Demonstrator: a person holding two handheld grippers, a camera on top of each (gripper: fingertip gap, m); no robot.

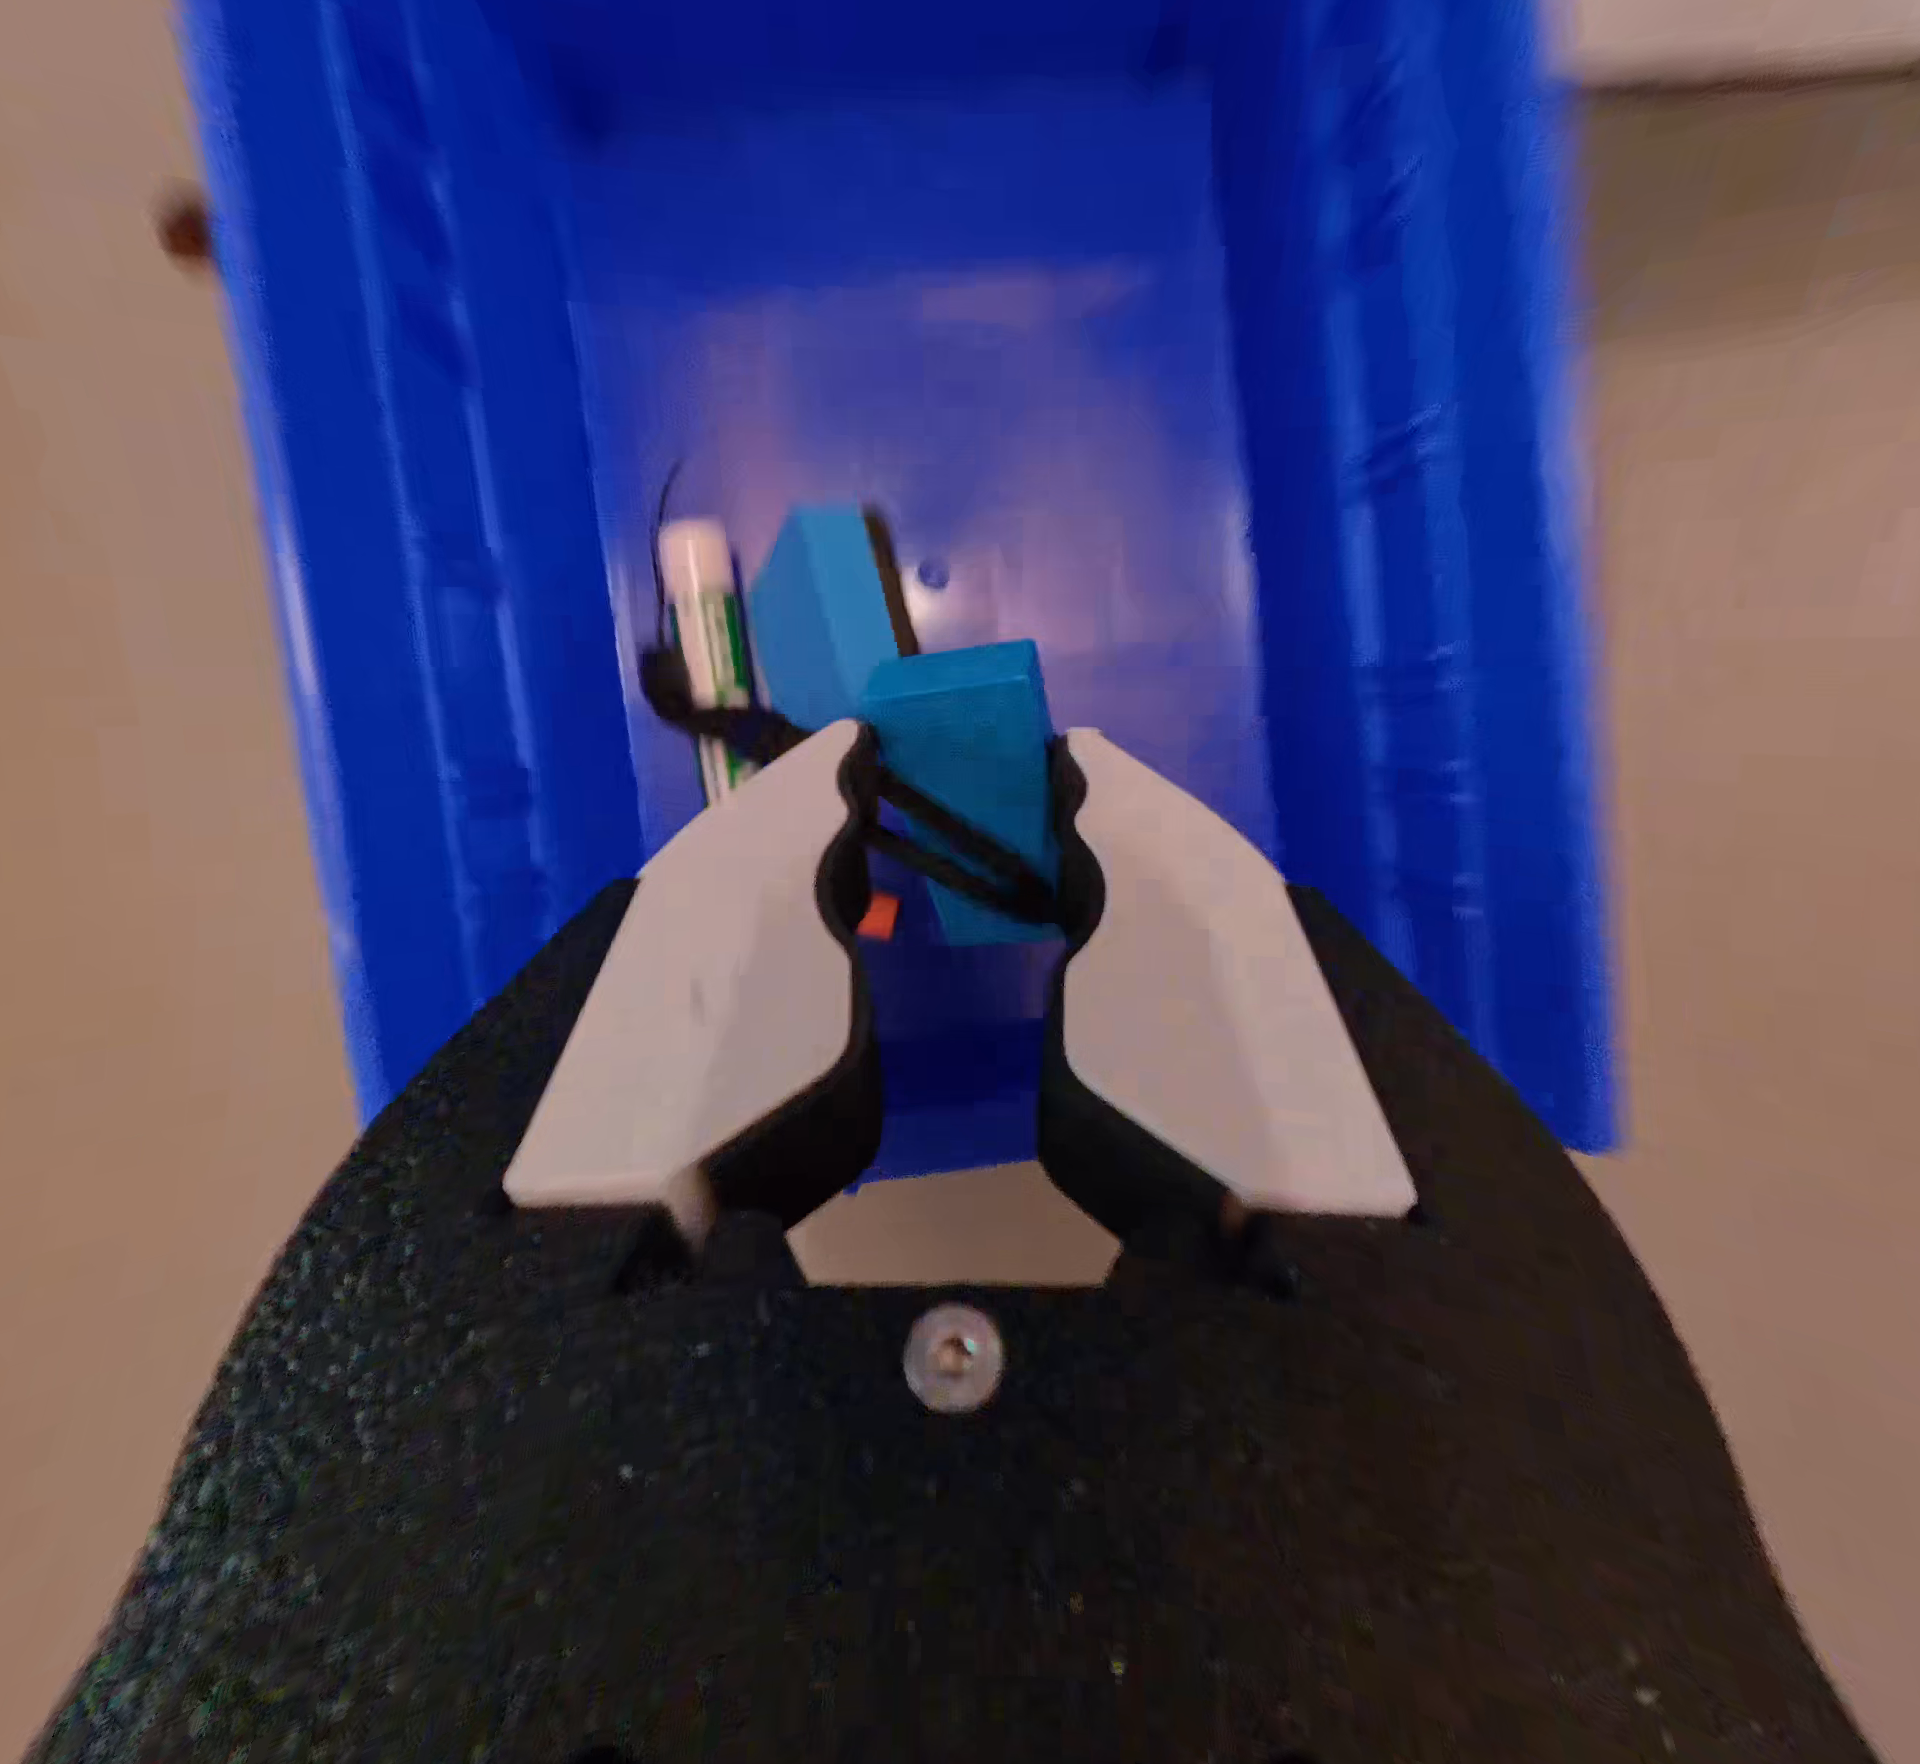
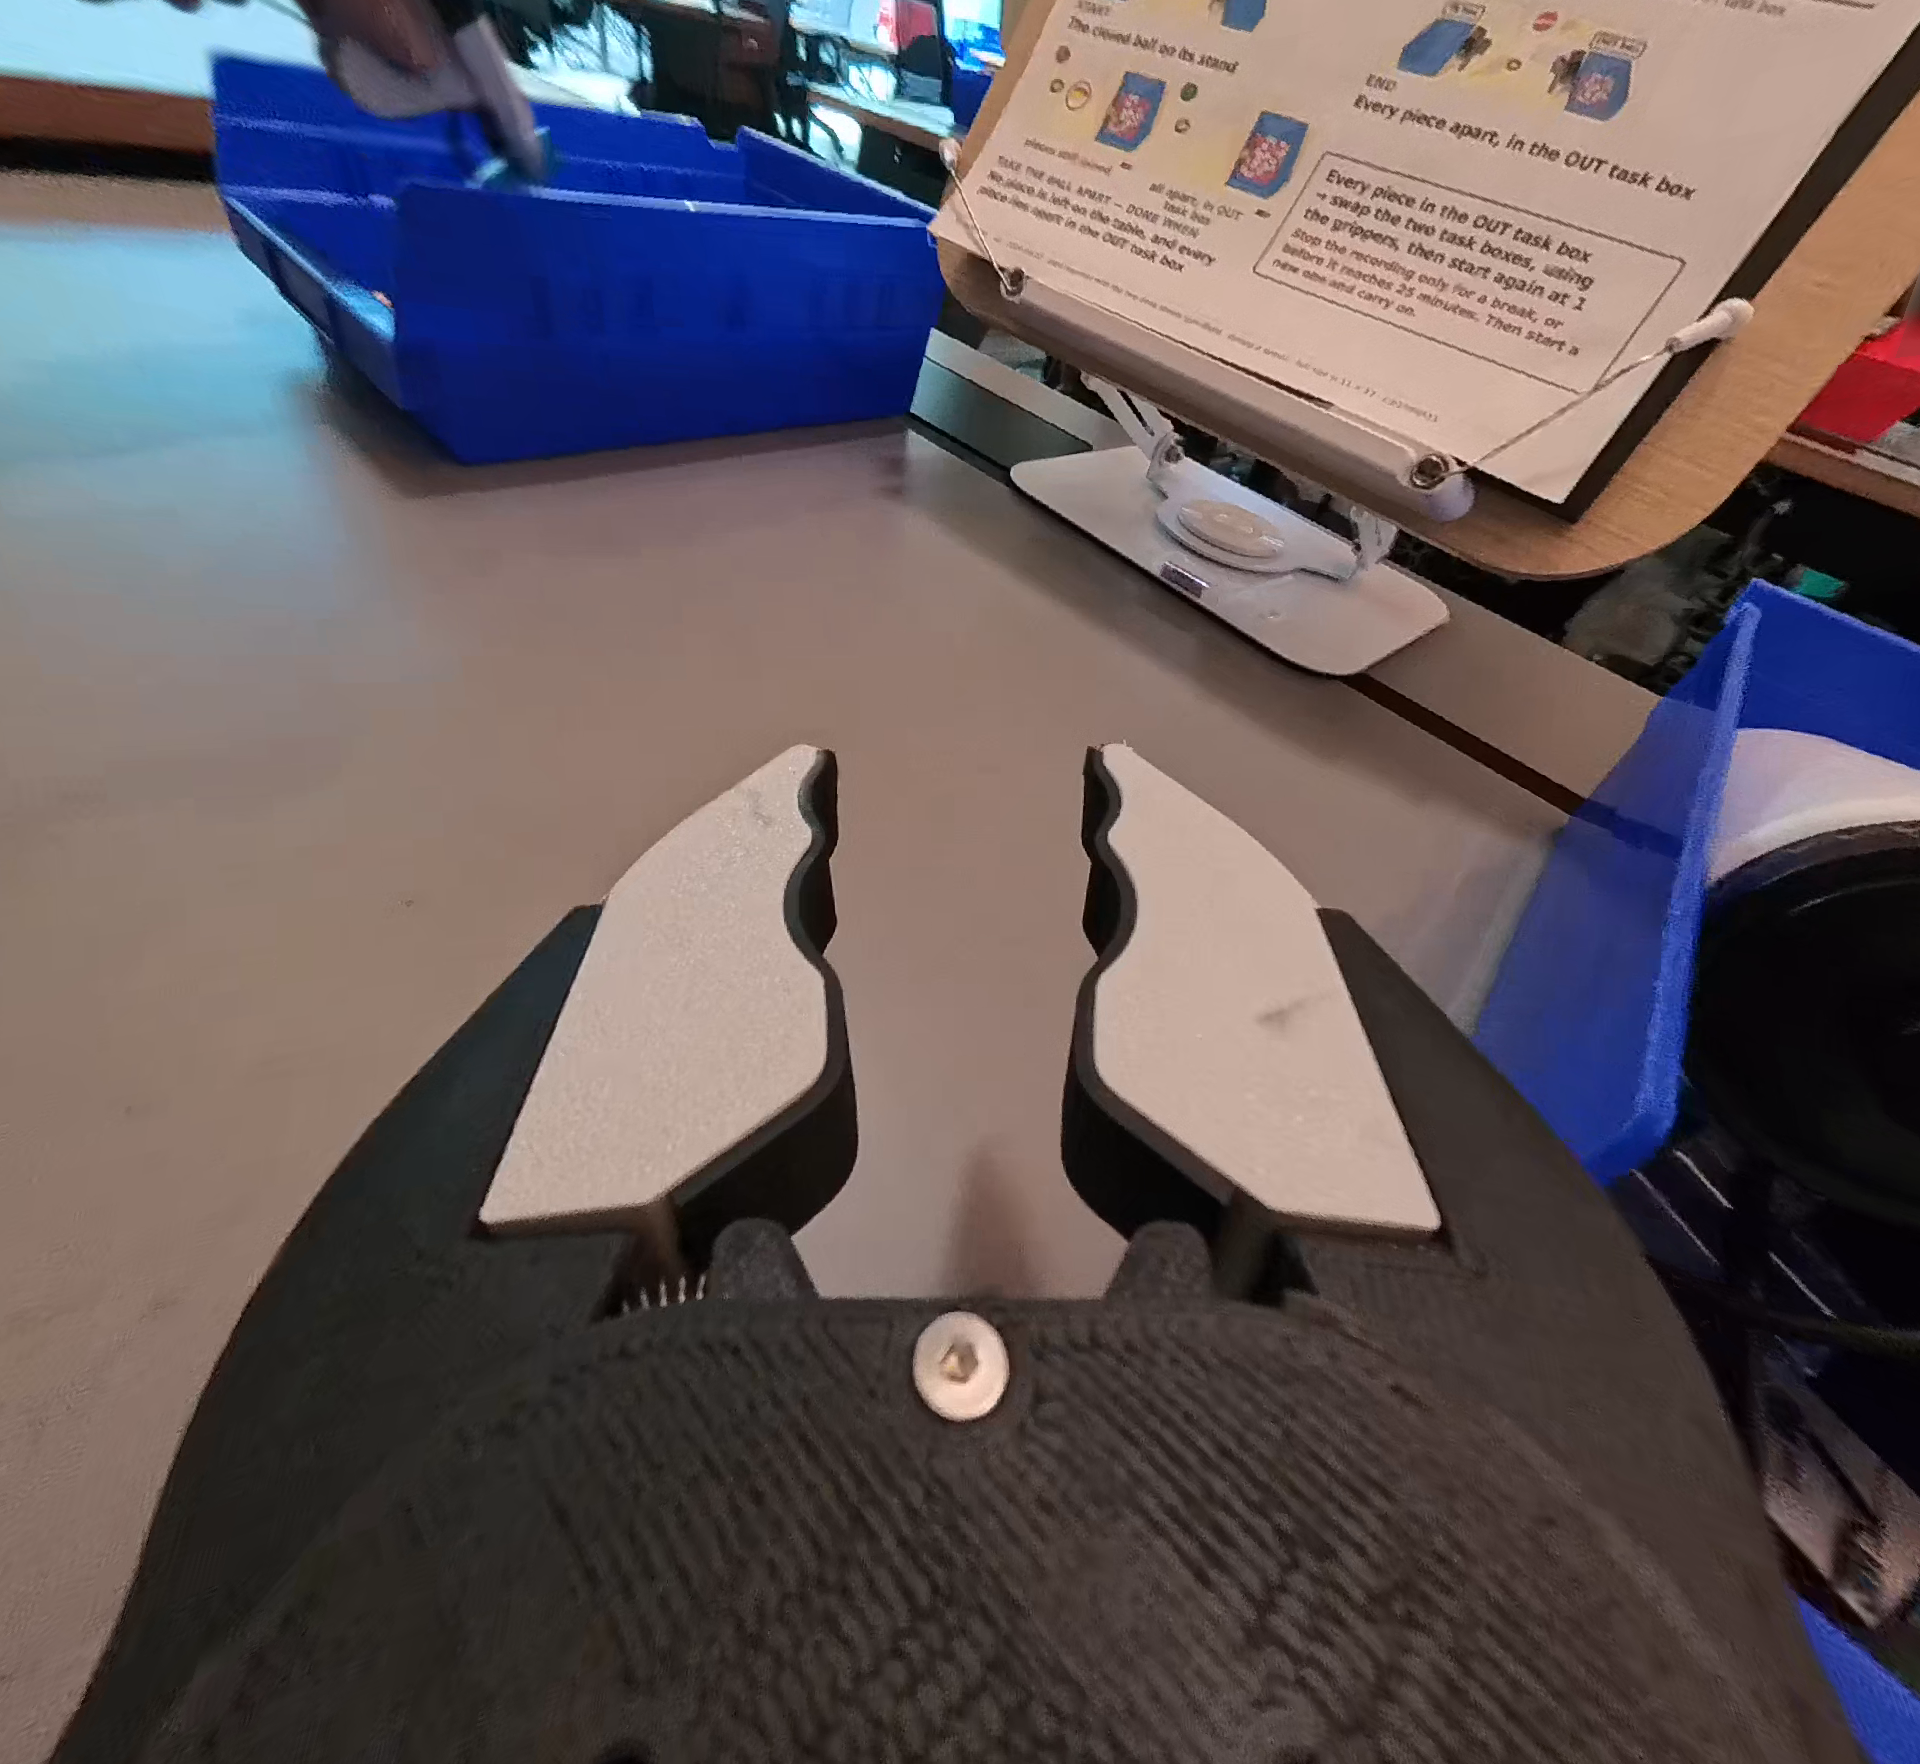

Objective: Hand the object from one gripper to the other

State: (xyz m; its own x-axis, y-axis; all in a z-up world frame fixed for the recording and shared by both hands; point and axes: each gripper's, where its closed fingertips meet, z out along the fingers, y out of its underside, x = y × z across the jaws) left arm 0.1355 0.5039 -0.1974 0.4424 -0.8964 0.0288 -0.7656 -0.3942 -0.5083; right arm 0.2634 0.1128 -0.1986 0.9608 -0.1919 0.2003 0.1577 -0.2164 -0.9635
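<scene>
My left gripper [image 1: 961, 743] is shut on a light blue block [image 1: 971, 779] with a black elastic cord across it, held over the inside of a blue bin [image 1: 1403, 571]. A second light blue block [image 1: 821, 608] and a white tube with green marks [image 1: 707, 613] lie on the bin floor beyond the tips. My right gripper [image 2: 958, 764] is open and empty, low over the grey table [image 2: 416, 675]. The left gripper [image 2: 499, 114] also shows far off in the right wrist view, held by a hand, its tip down in the blue bin [image 2: 644, 312].
A tilted document stand with a printed sheet [image 2: 1455, 104] sits at the table's far right edge on a white base [image 2: 1247, 571]. Another blue bin [image 2: 1662, 935] holding a white and black roll stands close on the right. About 40 centimeters separates my left fingertips from my right.
</scene>
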